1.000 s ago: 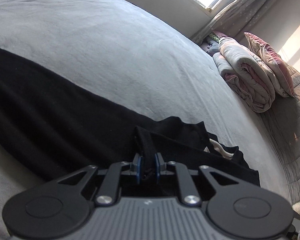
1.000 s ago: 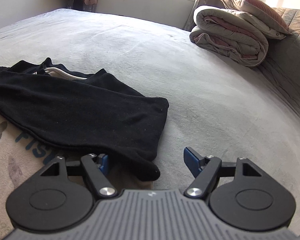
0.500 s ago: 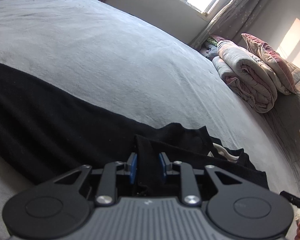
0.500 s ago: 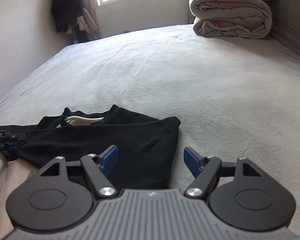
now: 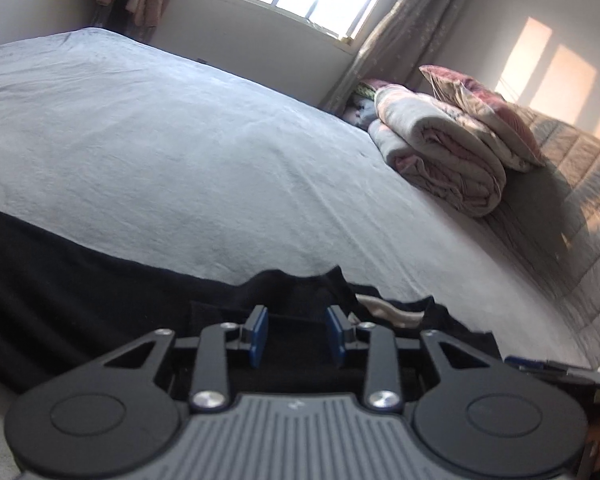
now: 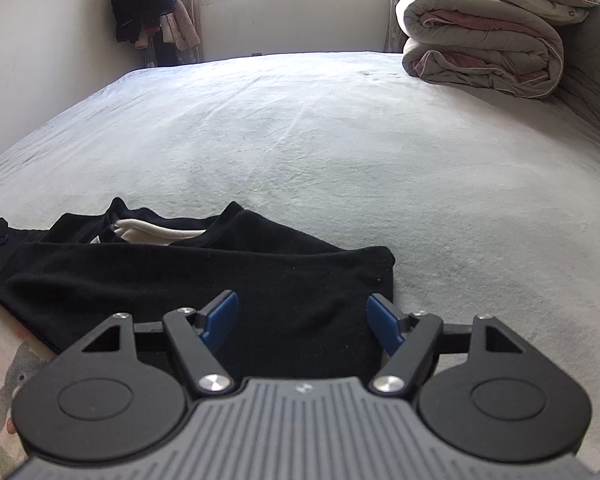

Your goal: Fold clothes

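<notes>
A black garment (image 5: 80,292) lies spread on the grey bed (image 5: 180,152), with a white inner collar (image 5: 384,312) showing. My left gripper (image 5: 298,334) is open just above the black cloth near the collar, with nothing between the blue pads (image 5: 258,334). In the right wrist view the same black garment (image 6: 220,272) lies folded over, with its white collar (image 6: 152,232) at the back. My right gripper (image 6: 302,322) is wide open over the garment's right edge and holds nothing.
A rolled quilt (image 6: 484,48) and a pillow (image 5: 484,112) lie at the head of the bed on the right. Clothes hang in the far corner (image 6: 148,0) by the window. A printed light fabric (image 6: 4,372) shows at the lower left.
My left gripper opened and let go of the black cloth it had pinched. Both grippers tilted up and drew back, with the right one shifting over the garment's right edge.
</notes>
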### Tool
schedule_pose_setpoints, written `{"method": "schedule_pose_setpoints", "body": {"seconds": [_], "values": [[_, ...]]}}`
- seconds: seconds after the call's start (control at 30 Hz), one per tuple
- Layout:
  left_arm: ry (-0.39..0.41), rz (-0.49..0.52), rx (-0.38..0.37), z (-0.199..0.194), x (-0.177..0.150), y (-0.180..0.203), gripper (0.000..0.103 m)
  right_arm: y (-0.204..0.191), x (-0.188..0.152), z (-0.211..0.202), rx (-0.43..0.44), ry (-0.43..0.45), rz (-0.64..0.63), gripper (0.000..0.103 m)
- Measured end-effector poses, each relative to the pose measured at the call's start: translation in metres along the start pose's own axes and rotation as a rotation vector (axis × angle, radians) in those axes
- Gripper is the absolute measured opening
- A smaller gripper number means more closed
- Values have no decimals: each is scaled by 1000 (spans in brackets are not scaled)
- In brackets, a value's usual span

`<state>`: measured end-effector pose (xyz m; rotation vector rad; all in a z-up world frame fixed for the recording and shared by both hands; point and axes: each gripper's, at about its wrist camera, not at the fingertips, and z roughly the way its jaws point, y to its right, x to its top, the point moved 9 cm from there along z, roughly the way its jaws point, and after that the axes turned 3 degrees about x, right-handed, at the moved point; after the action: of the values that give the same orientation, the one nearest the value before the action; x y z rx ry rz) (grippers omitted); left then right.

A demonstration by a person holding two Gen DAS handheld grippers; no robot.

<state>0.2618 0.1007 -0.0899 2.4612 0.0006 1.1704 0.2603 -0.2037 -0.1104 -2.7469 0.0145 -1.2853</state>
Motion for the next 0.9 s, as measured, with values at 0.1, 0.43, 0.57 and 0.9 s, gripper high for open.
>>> {"method": "schedule_pose_setpoints", "body": {"seconds": [0.1, 0.43, 0.57, 0.9], "values": [[-76, 65, 20, 10, -22, 1, 33, 1, -10, 2, -12, -15, -14, 74], [-57, -11, 204, -24, -10, -32, 46, 10, -15, -15, -40, -15, 19, 74], [-22, -100, 320, -43, 4, -56, 63, -2, -10, -21, -24, -4, 21, 74], [17, -262, 657, -73, 16, -134, 85, -49, -4, -21, 11, -8, -25, 77]]}}
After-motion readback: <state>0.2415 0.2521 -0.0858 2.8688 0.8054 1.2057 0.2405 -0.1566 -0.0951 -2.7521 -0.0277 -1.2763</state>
